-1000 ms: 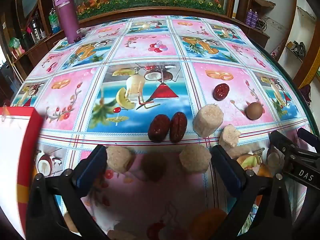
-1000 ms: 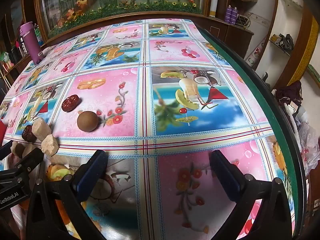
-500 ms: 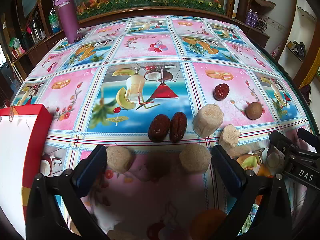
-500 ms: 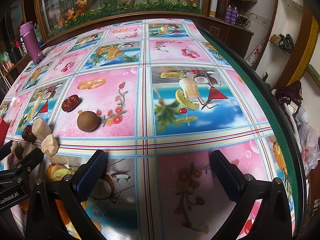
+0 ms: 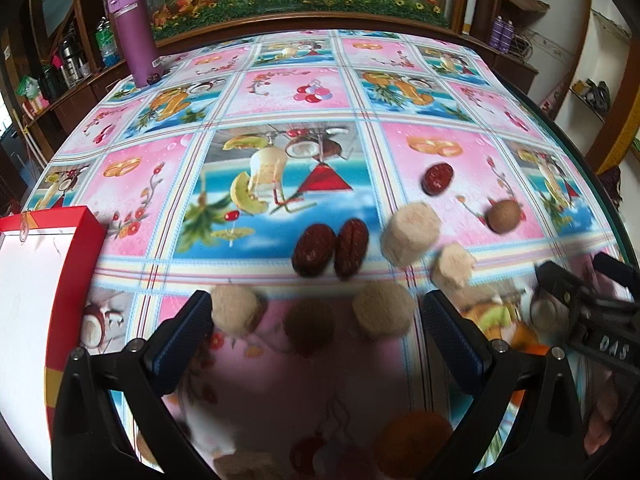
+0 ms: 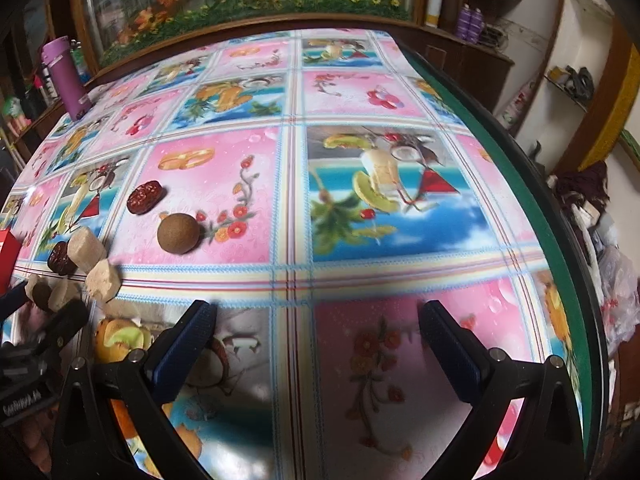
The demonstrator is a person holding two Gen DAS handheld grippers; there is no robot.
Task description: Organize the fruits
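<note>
A table covered in a bright fruit-print cloth (image 5: pixel 288 92) fills the room. Behind it, a dark wooden cabinet (image 5: pixel 320 20) displays artificial flowers. White walls and wooden shelves (image 6: pixel 568 84) stand at right.

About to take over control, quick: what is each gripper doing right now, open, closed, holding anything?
Left gripper: open, holding nothing, fruits on the table between its fingers.
Right gripper: open, empty, over bare tablecloth.

Left wrist view sits low, close over the tablecloth (image 5: pixel 280 92), facing 12 o'clock. Right wrist view matches; both share the round brown fruit (image 5: pixel 503 216) (image 6: pixel 178 233).
</note>
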